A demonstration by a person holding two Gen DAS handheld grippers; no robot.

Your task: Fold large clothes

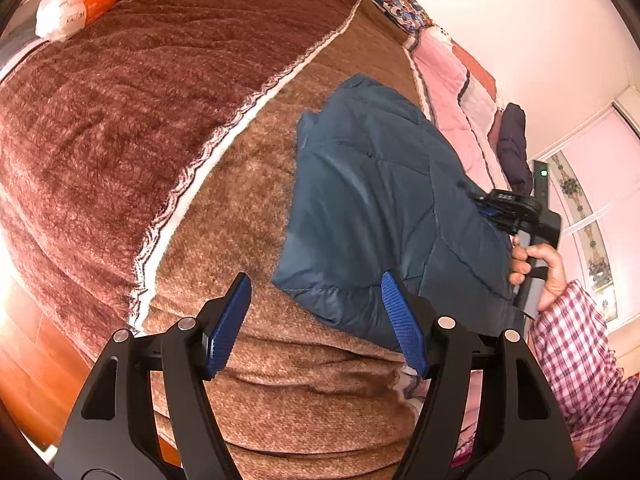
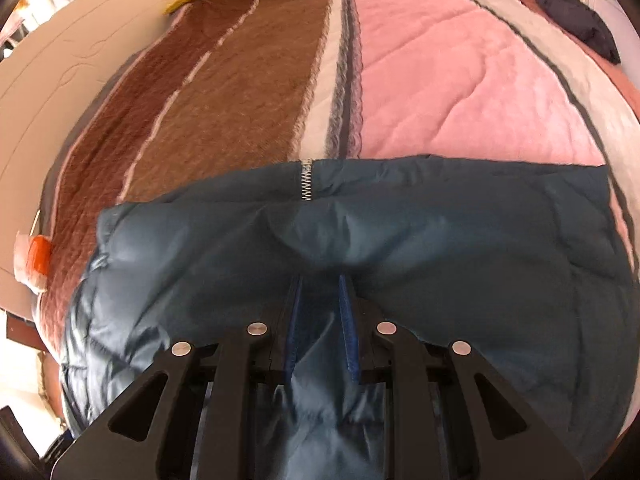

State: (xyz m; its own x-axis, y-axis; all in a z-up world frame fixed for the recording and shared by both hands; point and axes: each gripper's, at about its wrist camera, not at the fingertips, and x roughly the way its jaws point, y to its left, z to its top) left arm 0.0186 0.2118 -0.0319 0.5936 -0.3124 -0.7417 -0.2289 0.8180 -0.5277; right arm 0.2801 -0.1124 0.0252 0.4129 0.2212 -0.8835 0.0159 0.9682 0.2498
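A dark blue padded jacket [image 1: 372, 200] lies folded on a brown bed blanket [image 1: 160, 120]. In the left wrist view my left gripper [image 1: 315, 280] hovers open over the jacket's near corner; its blue pads [image 1: 402, 320] grip nothing. At the jacket's right edge a person's hand [image 1: 548, 268] holds my right gripper [image 1: 486, 206]. In the right wrist view the right gripper [image 2: 320, 280] is shut on a pinch of the jacket [image 2: 440, 240], with fabric bunched between its fingers. A silver zipper [image 2: 306, 180] shows at the jacket's far edge.
A pink quilt [image 2: 420, 80] lies beyond the jacket, with a dark garment [image 2: 572, 16] at its far right. An orange and white plastic bag [image 1: 76, 0] rests at the blanket's far left. A plaid sleeve [image 1: 576, 340] is at the right. Wooden floor [image 1: 24, 360] shows lower left.
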